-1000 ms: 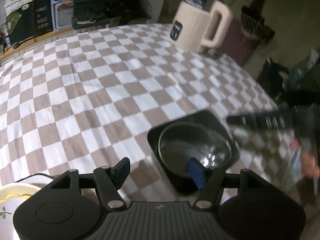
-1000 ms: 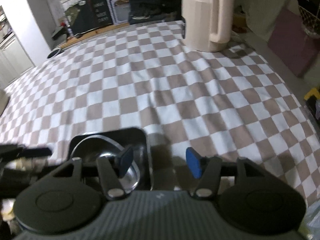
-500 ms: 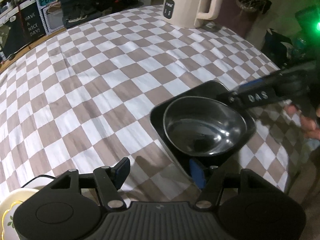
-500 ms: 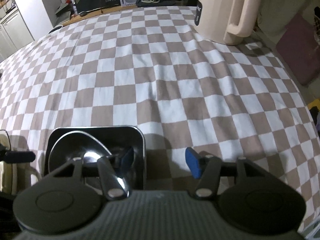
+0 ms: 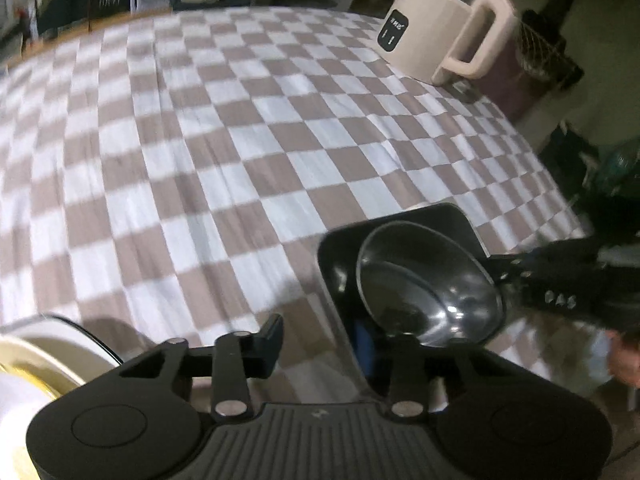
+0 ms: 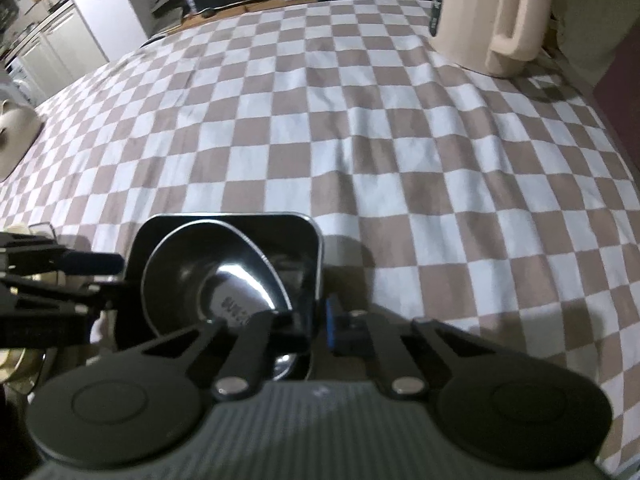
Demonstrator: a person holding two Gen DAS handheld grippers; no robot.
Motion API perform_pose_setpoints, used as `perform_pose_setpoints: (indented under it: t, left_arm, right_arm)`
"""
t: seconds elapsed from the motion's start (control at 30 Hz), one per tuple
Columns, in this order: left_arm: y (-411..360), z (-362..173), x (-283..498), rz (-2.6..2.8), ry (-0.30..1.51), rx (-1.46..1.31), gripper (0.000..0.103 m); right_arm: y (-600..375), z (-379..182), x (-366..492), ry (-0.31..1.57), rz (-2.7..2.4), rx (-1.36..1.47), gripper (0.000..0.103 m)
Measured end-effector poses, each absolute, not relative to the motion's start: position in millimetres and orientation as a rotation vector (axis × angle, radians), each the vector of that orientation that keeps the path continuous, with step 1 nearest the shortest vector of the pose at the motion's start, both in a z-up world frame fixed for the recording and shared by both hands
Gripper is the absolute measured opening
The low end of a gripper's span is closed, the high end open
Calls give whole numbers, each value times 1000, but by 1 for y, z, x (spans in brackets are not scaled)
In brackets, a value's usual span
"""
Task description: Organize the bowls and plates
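Note:
A black square tray [image 5: 436,209] [image 6: 228,218] sits near the front edge of the checkered cloth. A shiny metal bowl [image 5: 428,280] [image 6: 212,268] lies tilted inside it. My left gripper [image 5: 320,336] [image 6: 116,278] straddles the tray's left wall; its jaws are closing and a gap still shows beside the outer finger. My right gripper [image 6: 310,322] [image 5: 496,268] is shut on the tray's right wall, one finger inside and the blue pad outside.
A cream jug with a big handle [image 5: 440,32] [image 6: 480,12] stands at the far right of the table. Cream plates [image 5: 28,364] lie just left of the left gripper. A person's hand [image 5: 624,360] shows behind the right gripper. The cloth [image 6: 360,120] beyond the tray is bare.
Both grippers have come down over the tray's opposite walls. The right jaws have shut on the right wall. The left jaws have narrowed around the left wall.

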State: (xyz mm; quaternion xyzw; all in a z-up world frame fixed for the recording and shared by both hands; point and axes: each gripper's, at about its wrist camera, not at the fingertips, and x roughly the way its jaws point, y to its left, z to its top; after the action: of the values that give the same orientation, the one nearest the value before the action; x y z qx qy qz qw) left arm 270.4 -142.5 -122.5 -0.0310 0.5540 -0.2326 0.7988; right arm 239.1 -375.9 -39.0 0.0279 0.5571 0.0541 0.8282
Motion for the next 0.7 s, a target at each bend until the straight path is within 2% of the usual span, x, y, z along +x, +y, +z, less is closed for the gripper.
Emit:
perform_pose_setpoints:
  t: [0.03, 0.2, 0.7]
  left_arm:
    - [-143, -123, 270, -509, 1196, -82, 27]
    - [-147, -122, 267, -530, 1201, -112, 13]
    - [-138, -106, 266, -528, 1116, -146, 10]
  right_arm:
    - [-375, -39, 239, 1185, 116, 57, 6]
    - [-376, -39, 239, 1186, 122, 61, 5]
    - [-379, -24, 226, 1141, 109, 73, 6]
